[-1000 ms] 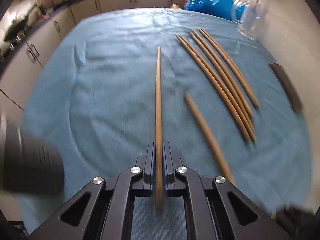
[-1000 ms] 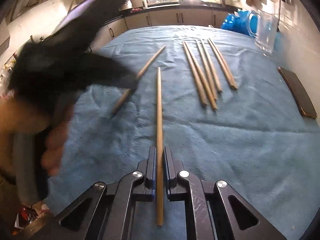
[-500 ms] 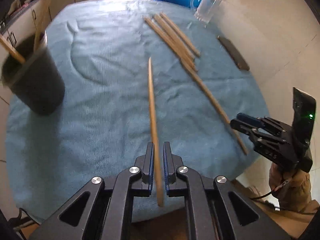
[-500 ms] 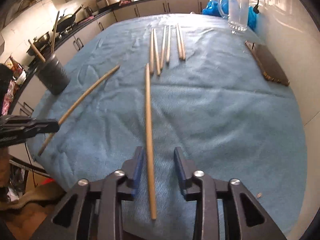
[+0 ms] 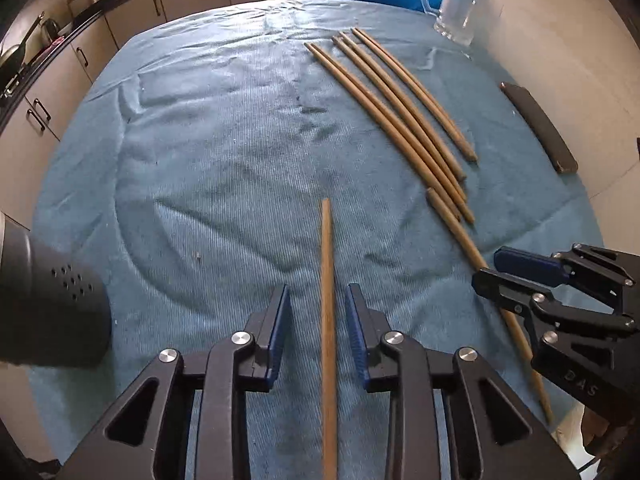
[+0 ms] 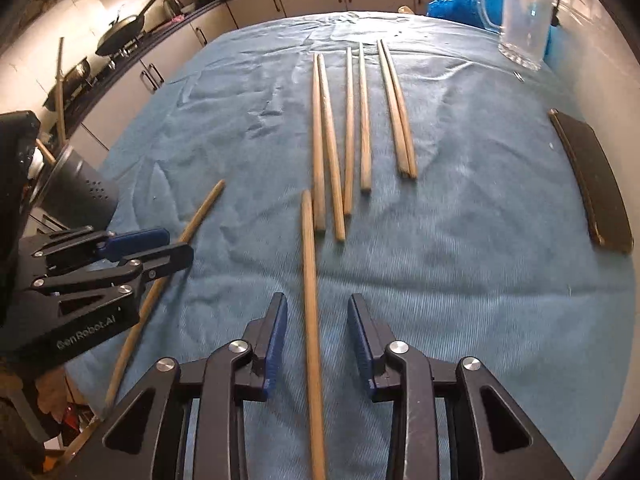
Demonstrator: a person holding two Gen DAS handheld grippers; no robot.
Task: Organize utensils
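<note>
Black-framed left gripper point(image 5: 317, 322) w/ blue finger pads point(image 5: 280, 328) is spread apart, nothing pinched; a long tan wooden chopstick point(image 5: 327, 320) lies on the cloth between the pads w/ a gap on each side, tip pointing away from the camera. Right gripper point(image 6: 317, 332), same black frame & blue pads, also released: a second tan wooden chopstick point(image 6: 310, 300) lies loose between its fingers, closer to the left-hand pad, can't tell if it touches. Both sticks rest flat on the ribbed blue cloth point(image 6: 460, 260) covering the table. In the right wrist view the left gripper sits at the left edge over its stick. Just beyond the second stick's tip is a row of six more wooden chopsticks point(image 6: 360, 128), roughly parallel, grouped in loose pairs, the nearest pair ending just beside that tip. Dark grey perforated utensil cup point(image 6: 86, 196) stands at the cloth's left edge w/ a couple of sticks upright in it. Flat dark rectangular slab point(image 6: 592, 184) lies near the right edge; clear glass mug point(image 6: 524, 20) at the far right corner, crumpled blue plastic bag point(image 6: 456, 0) behind it.
</note>
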